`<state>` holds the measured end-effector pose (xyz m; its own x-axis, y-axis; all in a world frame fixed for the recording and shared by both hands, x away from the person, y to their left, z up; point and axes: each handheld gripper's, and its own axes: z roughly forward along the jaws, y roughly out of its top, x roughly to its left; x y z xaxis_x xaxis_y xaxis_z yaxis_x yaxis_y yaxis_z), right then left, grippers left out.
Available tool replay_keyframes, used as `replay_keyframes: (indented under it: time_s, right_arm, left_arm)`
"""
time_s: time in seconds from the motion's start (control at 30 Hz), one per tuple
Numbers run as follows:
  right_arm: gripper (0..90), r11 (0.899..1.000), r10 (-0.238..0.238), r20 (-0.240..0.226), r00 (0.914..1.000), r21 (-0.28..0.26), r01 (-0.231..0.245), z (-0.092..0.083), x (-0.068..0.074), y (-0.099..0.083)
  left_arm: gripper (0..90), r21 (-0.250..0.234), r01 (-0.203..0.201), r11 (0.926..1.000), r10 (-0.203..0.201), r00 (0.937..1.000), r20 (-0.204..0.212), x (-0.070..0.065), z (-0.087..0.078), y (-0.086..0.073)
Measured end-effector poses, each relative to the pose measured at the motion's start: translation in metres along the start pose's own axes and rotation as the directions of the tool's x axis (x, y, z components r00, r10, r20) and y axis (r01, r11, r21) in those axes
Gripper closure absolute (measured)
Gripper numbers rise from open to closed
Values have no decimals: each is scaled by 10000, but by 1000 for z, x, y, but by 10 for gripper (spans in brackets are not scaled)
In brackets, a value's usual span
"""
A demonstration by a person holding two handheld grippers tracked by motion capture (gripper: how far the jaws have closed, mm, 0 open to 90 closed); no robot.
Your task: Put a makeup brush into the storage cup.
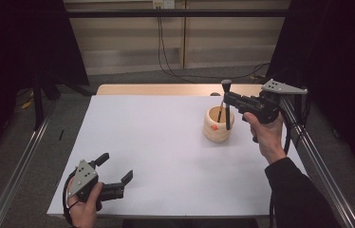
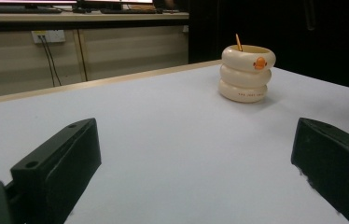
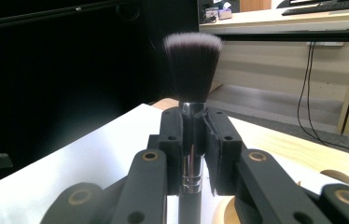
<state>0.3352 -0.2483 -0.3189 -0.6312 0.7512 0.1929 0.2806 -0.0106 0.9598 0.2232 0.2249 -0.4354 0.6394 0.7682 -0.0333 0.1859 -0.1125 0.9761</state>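
My right tool (image 1: 228, 99) pinches the brush (image 3: 192, 60) standing straight up, right above the cup (image 1: 218, 124); my left tool (image 1: 116, 167) is spread wide, far off.

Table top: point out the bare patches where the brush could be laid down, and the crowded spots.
The white table is bare across its middle and far-left, between the open left gripper and the cream holder. The near-right edge is also free. It is crowded only around the holder, where the right gripper holds the brush upright.
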Motion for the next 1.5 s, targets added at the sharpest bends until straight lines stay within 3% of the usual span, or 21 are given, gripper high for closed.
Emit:
replay_keyframes:
  time_s: [0.33, 0.5, 0.8, 0.87, 1.3, 1.5]
  right_arm:
    - [778, 9994, 325, 430, 9985, 63, -328, 16, -12, 0]
    - [778, 9998, 172, 622, 9979, 110, -179, 21, -14, -1]
    - [778, 9996, 218, 1235, 9921, 163, -240, 32, -33, 4]
    - [778, 9992, 367, 1140, 9928, 110, -382, 37, -35, 3]
    - [777, 9995, 144, 1456, 9892, 240, -180, 56, -41, -8]
    - [778, 9981, 356, 1335, 9904, 453, -420, 60, -48, -14]
  left_arm:
    - [14, -28, -15, 10000, 15, 10000, 32, 1, 0, 0]
    - [13, -69, 18, 10000, -18, 10000, 36, 0, -1, 0]
    - [14, -74, 52, 10000, -51, 10000, 71, 0, 0, 0]
    - [14, -62, 51, 10000, -50, 10000, 78, 1, 0, 0]
    - [14, -69, 97, 9999, -97, 10000, 13, 1, 0, 0]
    - [14, -32, 67, 10000, -67, 10000, 58, 1, 0, 0]
